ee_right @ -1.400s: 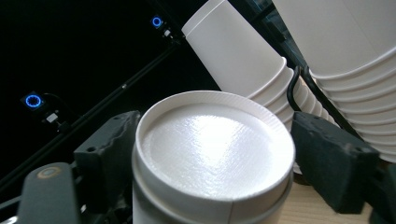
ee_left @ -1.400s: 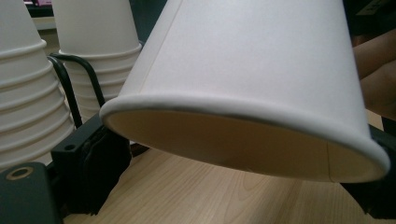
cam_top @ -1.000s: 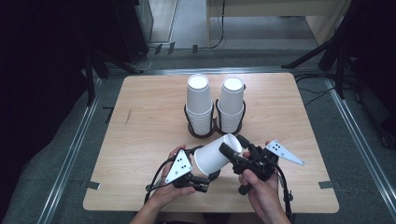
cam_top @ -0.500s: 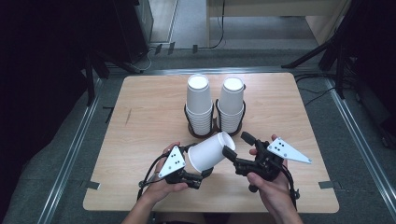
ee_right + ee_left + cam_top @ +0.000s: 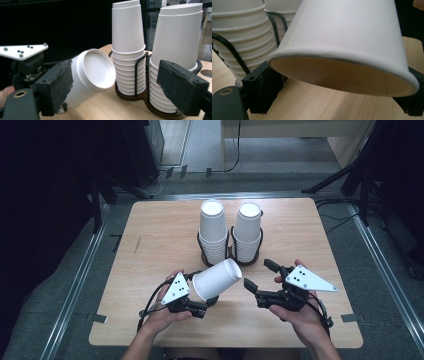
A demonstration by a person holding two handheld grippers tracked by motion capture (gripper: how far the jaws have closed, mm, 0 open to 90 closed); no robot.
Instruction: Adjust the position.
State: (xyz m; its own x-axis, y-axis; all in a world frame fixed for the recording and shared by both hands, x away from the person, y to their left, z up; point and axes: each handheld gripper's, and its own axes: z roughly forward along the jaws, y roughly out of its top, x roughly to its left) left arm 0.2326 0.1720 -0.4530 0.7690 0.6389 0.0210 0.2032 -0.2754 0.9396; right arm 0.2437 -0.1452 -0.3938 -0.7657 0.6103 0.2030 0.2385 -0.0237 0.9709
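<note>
One white cup (image 5: 216,280) pinched in left gripper (image 5: 196,300); right gripper (image 5: 259,276) spread, empty; placement pending, stacks (image 5: 231,231) far.

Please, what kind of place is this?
Probably a lab or studio set up for recording. A small wooden table stands between metal floor rails, with dark stands and cables around, and cup stacks for practice.

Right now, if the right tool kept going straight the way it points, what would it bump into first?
Probably the loose paper cup held by the left tool; the right tool stands open, aimed its way. Depth is hard to judge.
</note>
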